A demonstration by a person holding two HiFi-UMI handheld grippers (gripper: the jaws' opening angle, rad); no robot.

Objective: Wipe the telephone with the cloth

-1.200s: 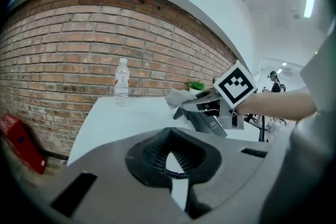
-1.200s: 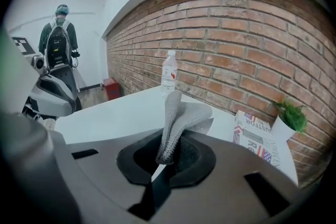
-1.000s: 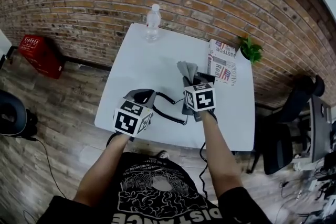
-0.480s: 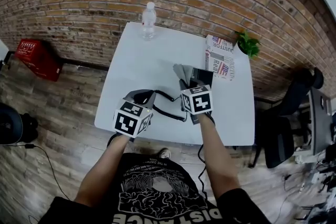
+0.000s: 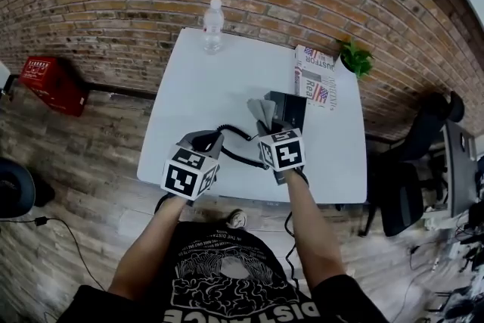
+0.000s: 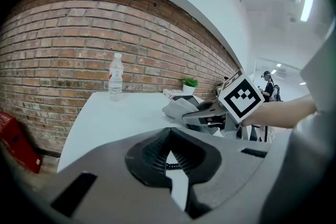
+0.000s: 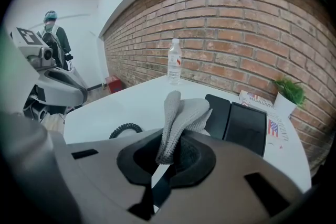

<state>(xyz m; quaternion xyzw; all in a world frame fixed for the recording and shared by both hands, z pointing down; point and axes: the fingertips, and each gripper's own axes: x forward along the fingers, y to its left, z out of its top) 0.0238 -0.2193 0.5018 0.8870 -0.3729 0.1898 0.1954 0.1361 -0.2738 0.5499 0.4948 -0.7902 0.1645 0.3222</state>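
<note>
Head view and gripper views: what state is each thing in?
Left gripper: shut, empty.
Right gripper: shut on cloth.
Cloth: bunched, sticking up from the jaws.
Telephone: lying flat.
Bottle: upright, capped.
Newspaper: folded, flat.
Plant: upright.
</note>
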